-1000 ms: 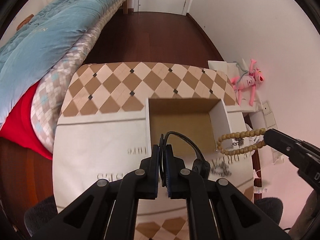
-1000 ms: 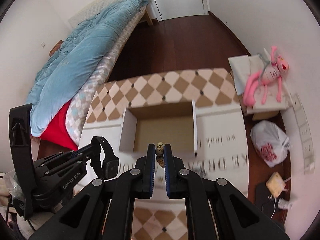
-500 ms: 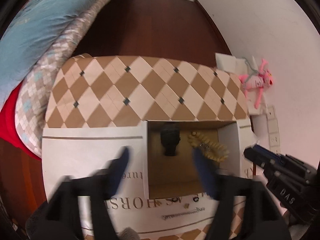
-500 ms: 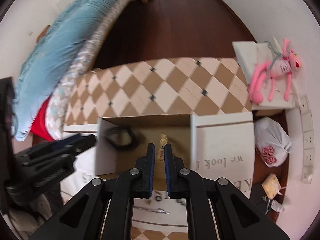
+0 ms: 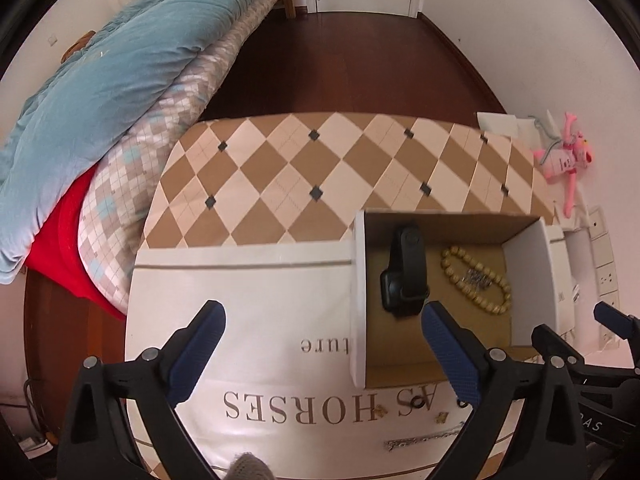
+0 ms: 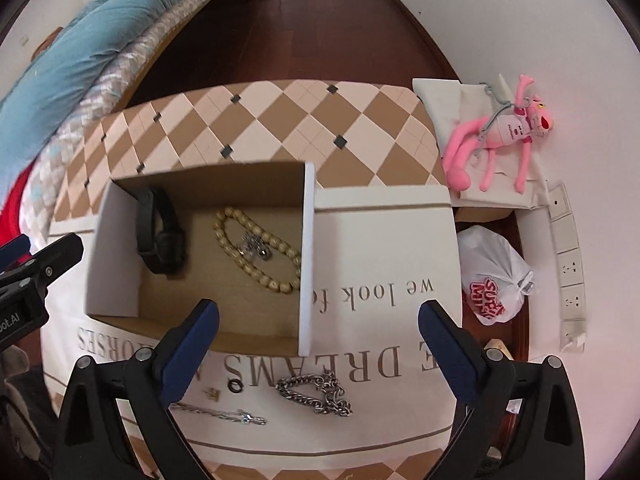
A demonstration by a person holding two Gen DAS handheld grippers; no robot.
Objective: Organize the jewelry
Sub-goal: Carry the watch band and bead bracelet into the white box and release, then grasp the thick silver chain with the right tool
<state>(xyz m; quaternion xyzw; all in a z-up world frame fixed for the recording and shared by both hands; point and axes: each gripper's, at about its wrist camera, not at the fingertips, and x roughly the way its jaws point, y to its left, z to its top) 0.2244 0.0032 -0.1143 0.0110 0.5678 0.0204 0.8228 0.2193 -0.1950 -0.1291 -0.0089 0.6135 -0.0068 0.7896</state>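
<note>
Left gripper: jaws wide, holding nothing, above the near left wall of the box. Right gripper: jaws wide, holding nothing, above the near right corner of the box. Inside the box, the black watch lies at the left; the bead bracelet lies at the right with a small silver piece on it. On the desk, near the box, lie a silver chain bracelet, a thin chain, and a black ring.
</note>
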